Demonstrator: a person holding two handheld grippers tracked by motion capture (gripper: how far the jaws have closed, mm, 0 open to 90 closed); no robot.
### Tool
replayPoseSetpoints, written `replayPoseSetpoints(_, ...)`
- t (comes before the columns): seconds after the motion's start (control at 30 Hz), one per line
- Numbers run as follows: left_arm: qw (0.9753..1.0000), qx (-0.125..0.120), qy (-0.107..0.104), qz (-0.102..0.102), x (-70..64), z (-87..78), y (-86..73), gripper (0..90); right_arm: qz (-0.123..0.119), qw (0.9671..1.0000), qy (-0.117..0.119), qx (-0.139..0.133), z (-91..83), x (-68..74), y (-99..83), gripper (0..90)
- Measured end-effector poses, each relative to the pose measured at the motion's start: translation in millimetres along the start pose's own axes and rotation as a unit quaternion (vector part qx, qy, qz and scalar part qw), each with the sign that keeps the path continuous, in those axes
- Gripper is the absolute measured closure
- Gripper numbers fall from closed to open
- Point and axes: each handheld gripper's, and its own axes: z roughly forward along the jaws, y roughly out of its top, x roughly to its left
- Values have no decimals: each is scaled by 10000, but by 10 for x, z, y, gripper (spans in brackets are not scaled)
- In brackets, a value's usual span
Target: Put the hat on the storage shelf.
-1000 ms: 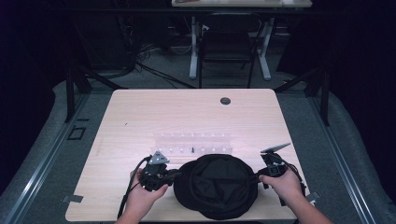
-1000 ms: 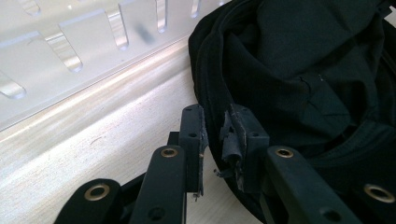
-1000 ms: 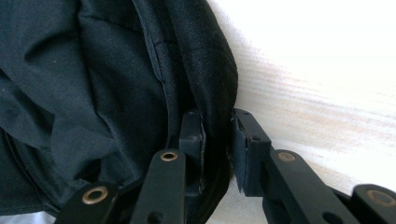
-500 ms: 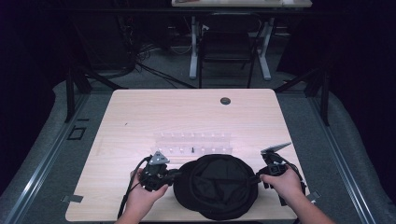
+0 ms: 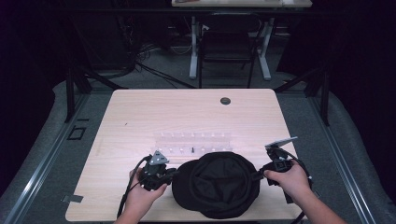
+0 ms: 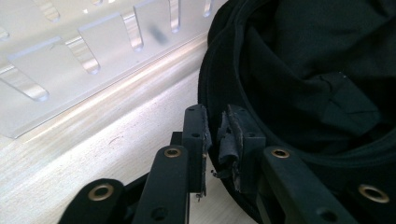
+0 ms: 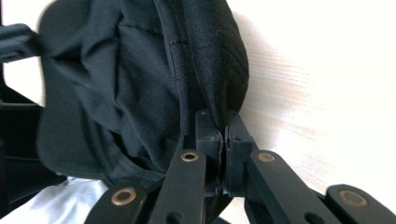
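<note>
Black cap [image 5: 219,184] lying upside down, opening upward, at the near edge of the tabletop [image 5: 140,116], between the two hands. The left hand-held gripper [image 5: 163,175] meets the cap's left rim; in the left gripper view its jaws stand slightly apart beside the rim [image 6: 210,93], with a narrow gap and no cloth clearly pinched, so it reads as released. The right hand-held gripper [image 5: 261,175] is clenched on the cap's right rim [image 7: 215,100], cloth caught between the jaws. The cap thus spans left to right between the grippers, equally near both. A clear plastic rack [image 5: 194,140] lies just behind the cap, toward the tabletop's middle.
</note>
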Motion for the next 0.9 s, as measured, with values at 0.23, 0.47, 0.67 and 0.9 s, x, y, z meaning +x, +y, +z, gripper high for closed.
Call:
replayPoseSetpoints(0.23, 9999, 33, 112, 92, 17, -26, -28, 691, -103, 9997, -225, -72, -209, 173, 33, 873)
replayPoseSetpoints(0.47, 9998, 46, 189, -3, 96, -57, -118, 588, -284, 9986, -440, 54, -373, 351, 57, 874)
replayPoseSetpoints(0.67, 9993, 141, 325, -91, 206, -79, -232, 554, -378, 9973, -633, 70, -489, 489, 100, 873)
replayPoseSetpoints(0.9, 9991, 266, 318, -124, 349, -113, -421, 575, -372, 9965, -738, 136, -592, 620, 166, 874)
